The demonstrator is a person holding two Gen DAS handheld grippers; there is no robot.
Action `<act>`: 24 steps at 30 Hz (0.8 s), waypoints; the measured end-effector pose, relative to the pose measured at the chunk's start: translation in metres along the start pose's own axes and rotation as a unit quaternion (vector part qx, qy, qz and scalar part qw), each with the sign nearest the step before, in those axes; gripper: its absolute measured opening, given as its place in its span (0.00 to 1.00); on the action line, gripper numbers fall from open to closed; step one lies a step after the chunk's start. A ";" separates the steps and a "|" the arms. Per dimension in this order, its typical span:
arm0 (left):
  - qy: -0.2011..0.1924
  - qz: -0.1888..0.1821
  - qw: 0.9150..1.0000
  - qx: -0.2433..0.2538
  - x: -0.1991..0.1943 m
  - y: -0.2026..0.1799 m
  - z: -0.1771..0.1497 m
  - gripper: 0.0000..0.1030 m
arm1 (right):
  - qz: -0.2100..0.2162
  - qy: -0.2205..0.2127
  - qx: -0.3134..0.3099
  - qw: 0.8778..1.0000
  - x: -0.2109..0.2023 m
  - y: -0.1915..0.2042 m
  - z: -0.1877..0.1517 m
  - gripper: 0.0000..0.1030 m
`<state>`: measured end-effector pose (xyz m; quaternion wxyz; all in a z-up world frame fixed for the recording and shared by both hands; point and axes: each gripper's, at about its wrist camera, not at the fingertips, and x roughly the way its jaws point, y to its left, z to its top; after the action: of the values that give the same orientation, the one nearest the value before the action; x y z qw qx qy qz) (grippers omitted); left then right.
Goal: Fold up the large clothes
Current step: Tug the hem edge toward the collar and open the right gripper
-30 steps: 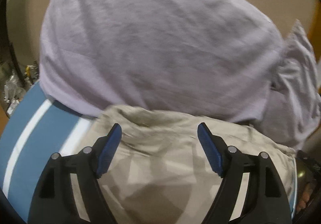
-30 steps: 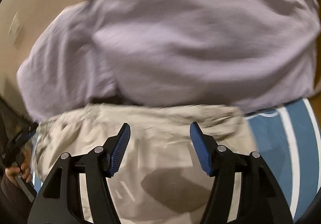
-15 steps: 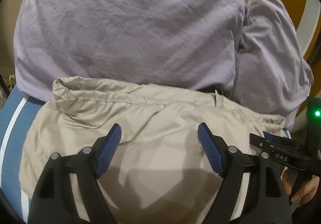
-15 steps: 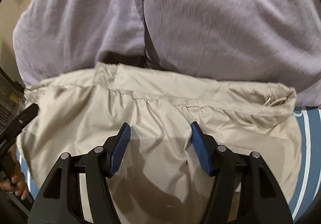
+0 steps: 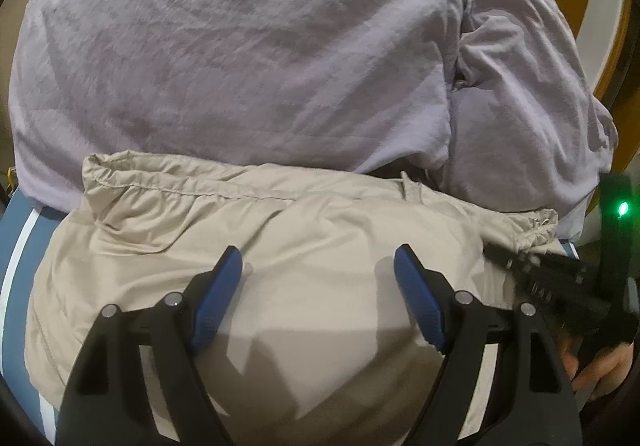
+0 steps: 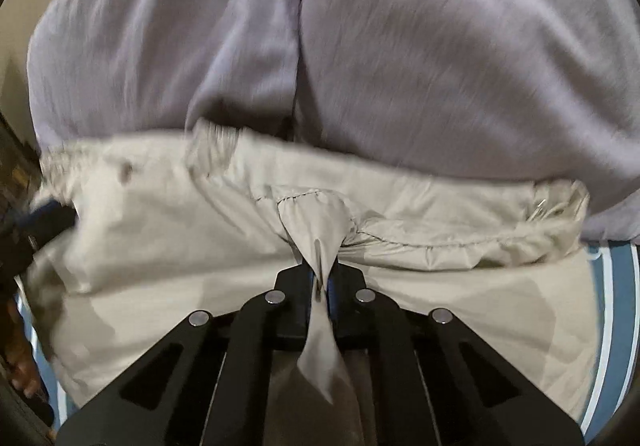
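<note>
A beige garment (image 5: 248, 230) with a gathered, stitched hem lies spread on a blue surface with white stripes (image 5: 16, 246). My left gripper (image 5: 320, 274) is open just above the beige fabric, holding nothing. In the right wrist view my right gripper (image 6: 320, 278) is shut on a pinched fold of the beige garment (image 6: 460, 230) near its hem. The right gripper (image 5: 560, 286) also shows at the right edge of the left wrist view.
A large lilac pillow (image 5: 240, 46) lies just behind the garment, with a second lilac pillow (image 5: 520, 86) to its right. Both show in the right wrist view (image 6: 460, 66). A beige wall is behind them.
My right gripper has closed on a fold of the beige garment; it was open half a second ago. My left gripper has stayed open and moved further over the fabric.
</note>
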<state>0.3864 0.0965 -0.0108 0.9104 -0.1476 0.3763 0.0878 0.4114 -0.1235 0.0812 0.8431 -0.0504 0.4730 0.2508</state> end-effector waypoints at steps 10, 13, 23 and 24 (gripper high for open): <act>-0.014 -0.010 1.000 0.023 0.008 -0.019 0.001 0.76 | -0.017 -0.023 0.016 0.999 0.010 -0.002 0.007 0.05; -0.009 0.000 1.000 0.025 0.019 -0.017 -0.003 0.76 | -0.018 -0.020 0.019 0.999 0.018 -0.018 0.005 0.05; -0.013 0.032 0.999 0.023 0.051 -0.013 -0.004 0.82 | -0.026 -0.026 0.021 0.999 0.048 -0.020 -0.003 0.13; -0.013 0.034 0.999 0.020 0.055 -0.011 -0.004 0.82 | -0.026 -0.026 0.022 0.999 0.051 -0.021 -0.004 0.15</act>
<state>0.4259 0.0876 -0.0504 0.9147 -0.1155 0.3705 0.1127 0.4402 -0.1236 0.0335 0.8623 -0.0378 0.4549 0.2193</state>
